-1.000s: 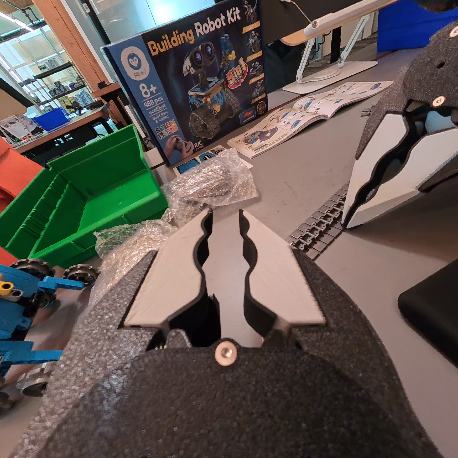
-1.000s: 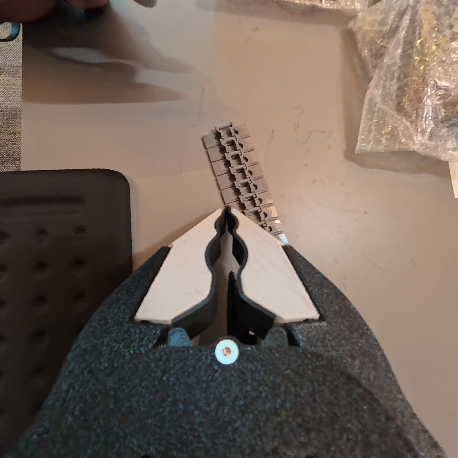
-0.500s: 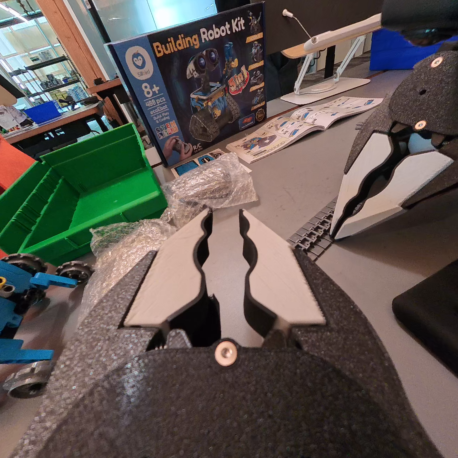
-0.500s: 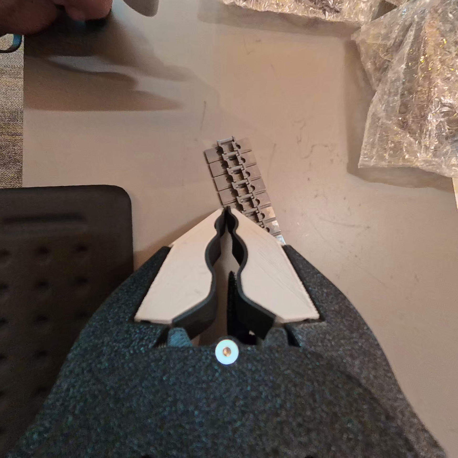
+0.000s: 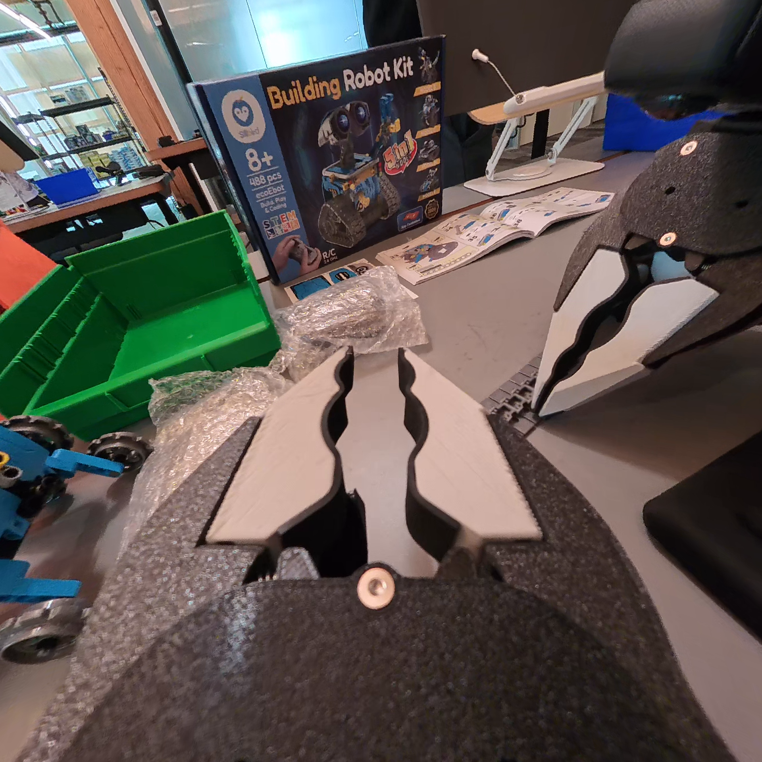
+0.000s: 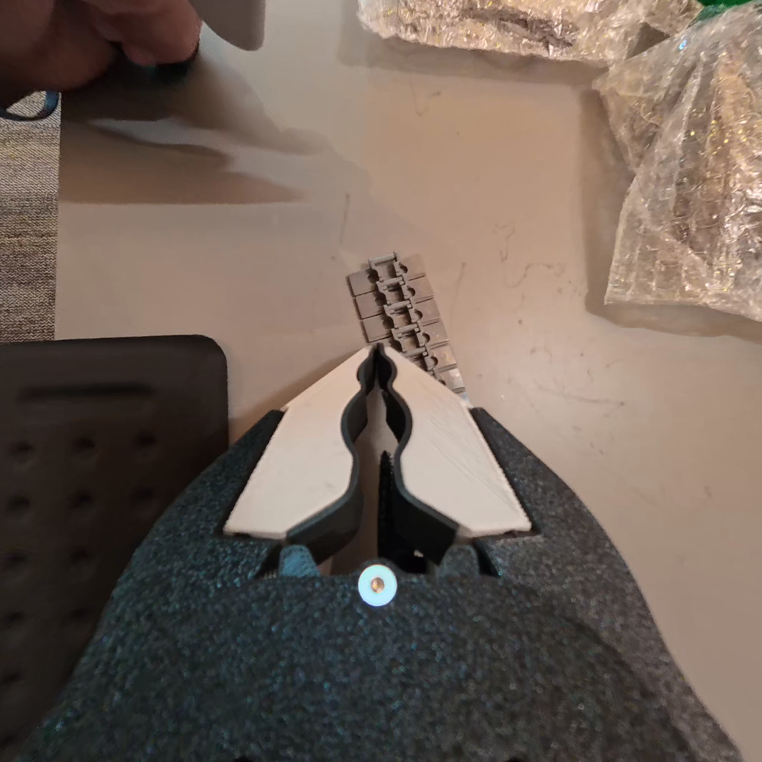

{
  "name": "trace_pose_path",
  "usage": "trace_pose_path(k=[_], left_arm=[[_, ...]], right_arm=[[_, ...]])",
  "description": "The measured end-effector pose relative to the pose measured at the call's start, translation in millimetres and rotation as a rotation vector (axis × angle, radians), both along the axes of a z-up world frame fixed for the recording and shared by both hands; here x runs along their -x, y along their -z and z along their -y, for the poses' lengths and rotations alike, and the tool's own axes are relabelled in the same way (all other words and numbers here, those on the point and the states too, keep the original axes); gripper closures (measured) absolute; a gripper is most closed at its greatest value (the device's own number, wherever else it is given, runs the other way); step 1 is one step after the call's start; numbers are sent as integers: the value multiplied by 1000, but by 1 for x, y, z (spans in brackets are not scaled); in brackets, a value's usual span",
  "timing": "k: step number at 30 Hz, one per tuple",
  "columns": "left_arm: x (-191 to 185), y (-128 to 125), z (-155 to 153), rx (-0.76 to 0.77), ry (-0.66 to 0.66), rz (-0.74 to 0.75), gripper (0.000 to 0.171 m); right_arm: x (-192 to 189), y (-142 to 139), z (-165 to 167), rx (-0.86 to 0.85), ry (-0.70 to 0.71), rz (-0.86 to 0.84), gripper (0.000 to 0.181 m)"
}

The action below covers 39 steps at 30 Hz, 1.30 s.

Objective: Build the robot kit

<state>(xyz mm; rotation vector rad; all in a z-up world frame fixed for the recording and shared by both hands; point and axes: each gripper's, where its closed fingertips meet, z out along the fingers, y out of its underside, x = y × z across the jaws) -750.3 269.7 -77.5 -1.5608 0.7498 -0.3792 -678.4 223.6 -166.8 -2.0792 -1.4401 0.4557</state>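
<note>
Shifted slightly since earlier frame: right gripper, nearer along track. Box upright toward tabletop's far edge. Green bin left of it. Bubble-wrap bags mid-table. Left gripper released, holding nothing, over bare tabletop. Right gripper clenched, tips on track's end; actual grasp not discernible.

My left tongs sit low and level, fingers parted with nothing between them. My right tongs point steeply downward, tips pressed together. A hand grips the left handle.
</note>
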Motion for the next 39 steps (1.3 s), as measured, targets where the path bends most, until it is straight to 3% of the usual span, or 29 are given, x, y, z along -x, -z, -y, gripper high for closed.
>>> trace_pose_path(k=[35, 39], left_arm=[[8, -8, -1, 21, 8, 97, 151], [9, -9, -1, 19, 9, 106, 150]], right_arm=[[37, 3, 4, 31, -62, -31, 181], [30, -10, 9, -4, -43, -47, 180]])
